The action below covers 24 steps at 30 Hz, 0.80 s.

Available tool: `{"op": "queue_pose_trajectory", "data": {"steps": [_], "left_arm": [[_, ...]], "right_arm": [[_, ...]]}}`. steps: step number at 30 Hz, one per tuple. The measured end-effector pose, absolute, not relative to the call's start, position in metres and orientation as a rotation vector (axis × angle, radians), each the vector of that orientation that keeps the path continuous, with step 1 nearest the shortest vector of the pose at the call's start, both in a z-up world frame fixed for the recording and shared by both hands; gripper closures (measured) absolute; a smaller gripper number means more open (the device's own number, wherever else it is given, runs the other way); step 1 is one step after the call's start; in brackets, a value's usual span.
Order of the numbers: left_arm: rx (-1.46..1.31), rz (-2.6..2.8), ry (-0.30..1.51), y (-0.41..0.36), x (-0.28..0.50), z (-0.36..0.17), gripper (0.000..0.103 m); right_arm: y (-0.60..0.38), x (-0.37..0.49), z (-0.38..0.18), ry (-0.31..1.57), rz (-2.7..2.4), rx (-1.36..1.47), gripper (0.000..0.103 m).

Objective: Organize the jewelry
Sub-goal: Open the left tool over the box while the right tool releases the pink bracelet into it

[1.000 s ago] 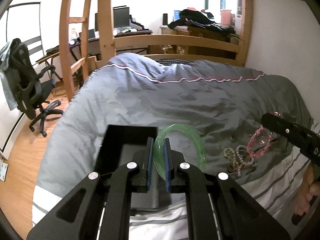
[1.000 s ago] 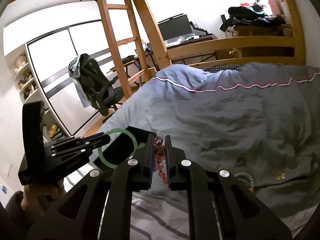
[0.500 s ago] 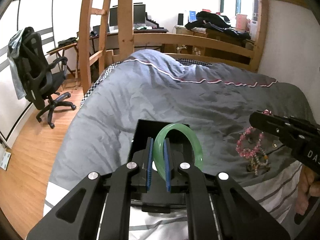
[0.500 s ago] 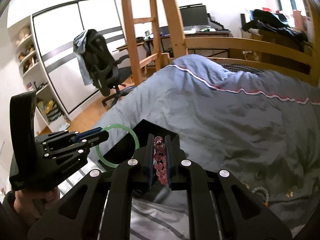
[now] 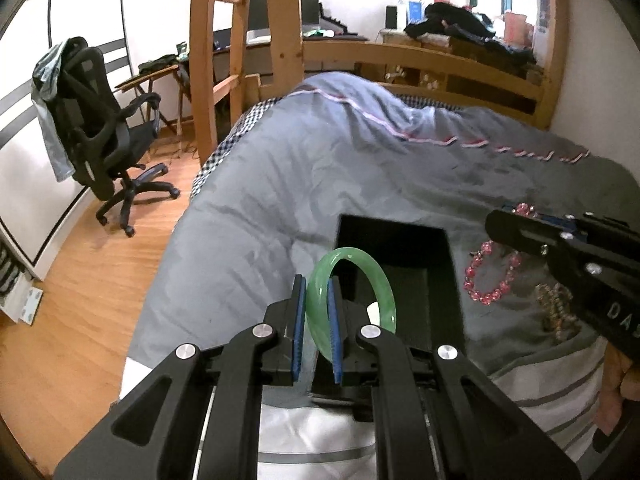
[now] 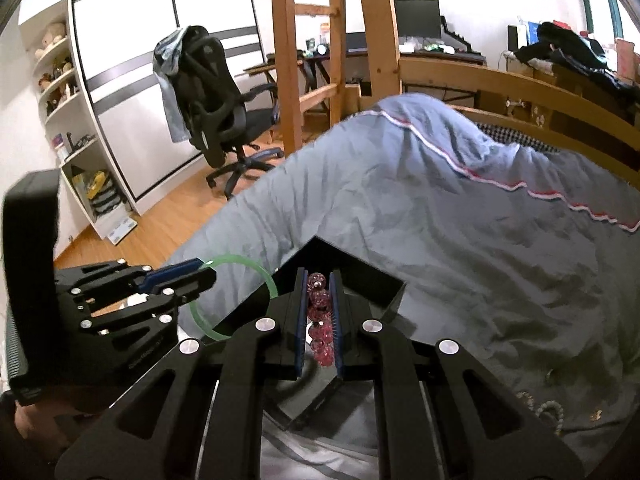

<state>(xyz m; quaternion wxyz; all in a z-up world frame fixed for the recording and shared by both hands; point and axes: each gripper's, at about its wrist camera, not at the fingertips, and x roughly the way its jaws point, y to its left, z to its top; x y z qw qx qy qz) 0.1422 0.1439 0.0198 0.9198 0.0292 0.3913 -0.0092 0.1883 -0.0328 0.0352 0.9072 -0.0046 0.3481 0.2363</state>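
Note:
My left gripper (image 5: 317, 300) is shut on a green bangle (image 5: 372, 272) and holds it upright just above the open black box (image 5: 404, 248) on the grey duvet. My right gripper (image 6: 318, 304) is shut on a pink bead bracelet (image 6: 318, 320) that hangs down from it beside the box (image 6: 360, 276). The left gripper (image 6: 176, 280) with the bangle (image 6: 264, 276) shows at the left of the right wrist view. The right gripper (image 5: 520, 228) with the bracelet (image 5: 490, 276) shows at the right of the left wrist view.
A tangle of brownish beaded jewelry (image 5: 558, 312) lies on the duvet right of the box; more pieces (image 6: 552, 408) show at lower right. A wooden bed frame and ladder (image 5: 236, 52) and an office chair (image 5: 104, 136) stand beyond the bed.
Both grippers have moved toward the black box with their loads. The bangle now hangs over the box opening, and the pink bracelet has been carried up beside the box.

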Motion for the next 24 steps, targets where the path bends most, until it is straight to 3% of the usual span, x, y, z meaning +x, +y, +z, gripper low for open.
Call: {"op": "queue_pose_trajectory", "data": {"steps": [8, 9, 10, 11, 13, 15, 18, 24], "left_arm": [[0.03, -0.017, 0.836, 0.151, 0.144, 0.016, 0.089], [0.032, -0.005, 0.827, 0.151, 0.143, 0.017, 0.089], [0.027, 0.005, 0.816, 0.153, 0.142, 0.02, 0.088], [0.015, 0.007, 0.811, 0.155, 0.141, 0.021, 0.083], [-0.006, 0.02, 0.8, 0.159, 0.14, 0.022, 0.068], [-0.011, 0.036, 0.78, 0.161, 0.139, 0.024, 0.042], [-0.018, 0.057, 0.731, 0.16, 0.135, 0.029, 0.012], [-0.019, -0.01, 0.675, 0.134, 0.13, 0.033, 0.006]], "right_arm": [[-0.02, 0.195, 0.008, 0.791, 0.503, -0.027, 0.091], [-0.019, 0.194, 0.008, 0.796, 0.514, -0.022, 0.088], [-0.018, 0.193, 0.008, 0.797, 0.519, -0.024, 0.078], [-0.018, 0.192, 0.01, 0.796, 0.522, -0.026, 0.069], [-0.02, 0.19, 0.014, 0.777, 0.538, -0.007, 0.036], [-0.026, 0.185, 0.024, 0.736, 0.528, 0.004, 0.029], [-0.039, 0.179, 0.034, 0.693, 0.481, -0.008, 0.008], [-0.086, 0.171, 0.049, 0.669, 0.36, -0.052, 0.004]]}}
